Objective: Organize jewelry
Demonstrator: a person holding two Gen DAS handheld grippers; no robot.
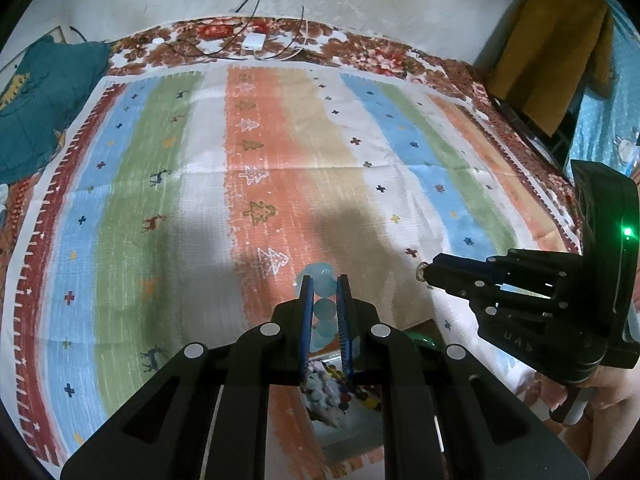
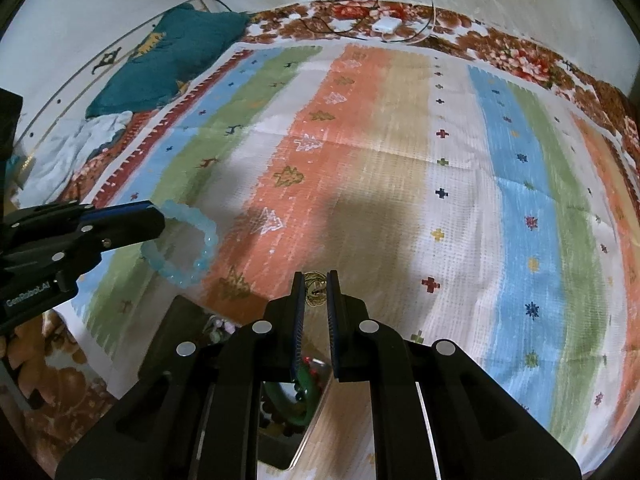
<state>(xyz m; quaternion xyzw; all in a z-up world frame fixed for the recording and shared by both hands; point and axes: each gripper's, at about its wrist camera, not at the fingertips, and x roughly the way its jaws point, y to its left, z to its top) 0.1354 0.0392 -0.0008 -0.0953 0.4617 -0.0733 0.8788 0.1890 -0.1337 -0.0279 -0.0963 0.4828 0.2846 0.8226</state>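
My left gripper [image 1: 324,282] is shut on a light blue beaded bracelet [image 1: 323,308] and holds it above the striped cloth [image 1: 240,184]. In the right wrist view the bracelet [image 2: 202,240] hangs as a loop from the left gripper [image 2: 154,216]. My right gripper [image 2: 315,276] is shut on a small gold-coloured ring or earring [image 2: 315,290]. In the left wrist view the right gripper [image 1: 424,272] sits to the right with the small piece at its tip. A box of mixed jewelry [image 1: 332,392] lies under both grippers, with a green bangle [image 2: 308,388] in it.
The striped cloth covers a floral bed cover [image 1: 380,56]. A white charger with cables [image 1: 253,42] lies at the far edge. A teal pillow [image 1: 36,100] is at the far left. Yellow clothing [image 1: 548,48] hangs at the far right.
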